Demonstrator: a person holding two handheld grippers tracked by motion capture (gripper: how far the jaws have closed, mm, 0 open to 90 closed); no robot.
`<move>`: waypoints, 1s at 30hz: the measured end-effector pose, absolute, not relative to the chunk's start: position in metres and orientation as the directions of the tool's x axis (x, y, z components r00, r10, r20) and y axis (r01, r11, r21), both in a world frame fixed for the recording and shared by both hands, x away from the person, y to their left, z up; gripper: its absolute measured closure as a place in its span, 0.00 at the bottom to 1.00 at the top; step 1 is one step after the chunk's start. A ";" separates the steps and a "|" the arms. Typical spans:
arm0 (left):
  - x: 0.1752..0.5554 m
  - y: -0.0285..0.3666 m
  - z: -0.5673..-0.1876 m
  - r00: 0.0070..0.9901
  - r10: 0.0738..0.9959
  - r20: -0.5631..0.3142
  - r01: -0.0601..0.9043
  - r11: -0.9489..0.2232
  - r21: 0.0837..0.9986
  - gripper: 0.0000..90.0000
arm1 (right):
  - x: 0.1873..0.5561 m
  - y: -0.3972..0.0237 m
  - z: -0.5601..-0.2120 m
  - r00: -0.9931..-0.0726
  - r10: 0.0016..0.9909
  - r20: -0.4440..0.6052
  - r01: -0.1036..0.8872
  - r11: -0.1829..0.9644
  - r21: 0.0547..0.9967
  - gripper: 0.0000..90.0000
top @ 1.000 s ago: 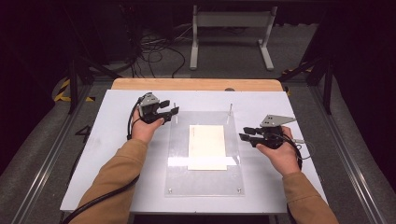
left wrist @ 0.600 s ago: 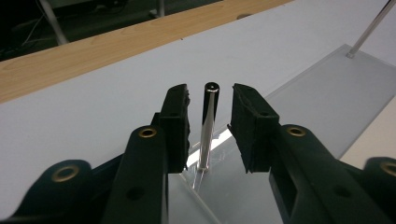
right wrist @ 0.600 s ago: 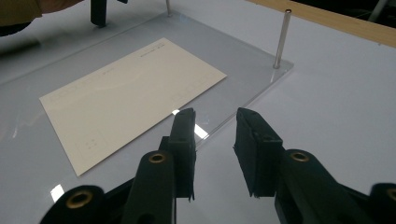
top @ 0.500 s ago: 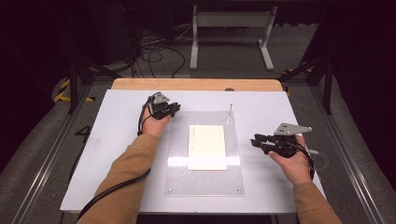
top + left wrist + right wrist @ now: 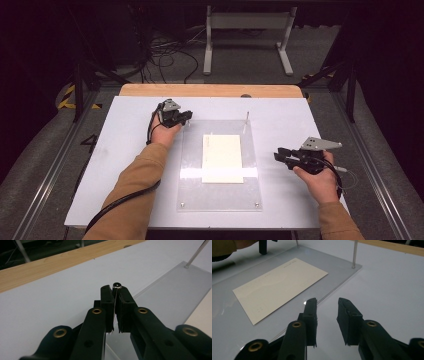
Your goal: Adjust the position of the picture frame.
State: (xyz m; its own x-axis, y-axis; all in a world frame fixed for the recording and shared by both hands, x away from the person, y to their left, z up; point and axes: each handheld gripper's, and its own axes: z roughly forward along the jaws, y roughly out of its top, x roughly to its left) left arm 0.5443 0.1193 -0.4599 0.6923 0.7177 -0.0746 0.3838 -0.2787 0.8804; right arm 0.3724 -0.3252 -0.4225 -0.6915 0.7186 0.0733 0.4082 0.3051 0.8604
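At the far left corner of the clear plate (image 5: 220, 185), the left claw (image 5: 114, 293) is clamped on a thin metal pin (image 5: 116, 285), stiff, light and slippery, best gripped low, while the right claw (image 5: 327, 315) stands apart, empty, beside the plate's right edge.

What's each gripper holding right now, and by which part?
Left gripper is shut on a thin metal pin at the clear plate's far-left corner, gripping its shaft just below the rounded head. Right gripper is open, holding nothing.

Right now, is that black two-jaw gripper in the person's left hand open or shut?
Shut. The left gripper has its black jaws pressed on a thin metal pin with a round head at the clear acrylic plate's corner.
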 end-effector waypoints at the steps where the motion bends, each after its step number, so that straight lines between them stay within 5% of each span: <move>1: 0.544 0.118 -0.460 0.703 0.707 -0.074 0.378 -0.284 0.881 0.94 | 0.372 -0.325 -0.423 -0.692 0.718 0.078 0.412 0.303 0.860 0.76; 28: 0.528 0.107 -0.460 0.757 0.647 -0.092 0.367 -0.304 0.879 0.93 | 0.371 -0.316 -0.421 -0.718 0.690 0.088 0.399 0.305 0.865 0.77; 30: 0.528 0.109 -0.460 0.750 0.644 -0.152 0.414 -0.278 0.867 0.78 | 0.370 -0.316 -0.419 -0.720 0.688 0.090 0.397 0.302 0.866 0.77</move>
State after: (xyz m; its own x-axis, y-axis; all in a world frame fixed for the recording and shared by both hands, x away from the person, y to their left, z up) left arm 0.5281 0.1086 -0.4599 0.7498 0.6441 -0.1516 0.4142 -0.2783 0.8666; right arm 0.3698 -0.3156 -0.4193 -0.7200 0.6881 0.0902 0.3974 0.3022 0.8664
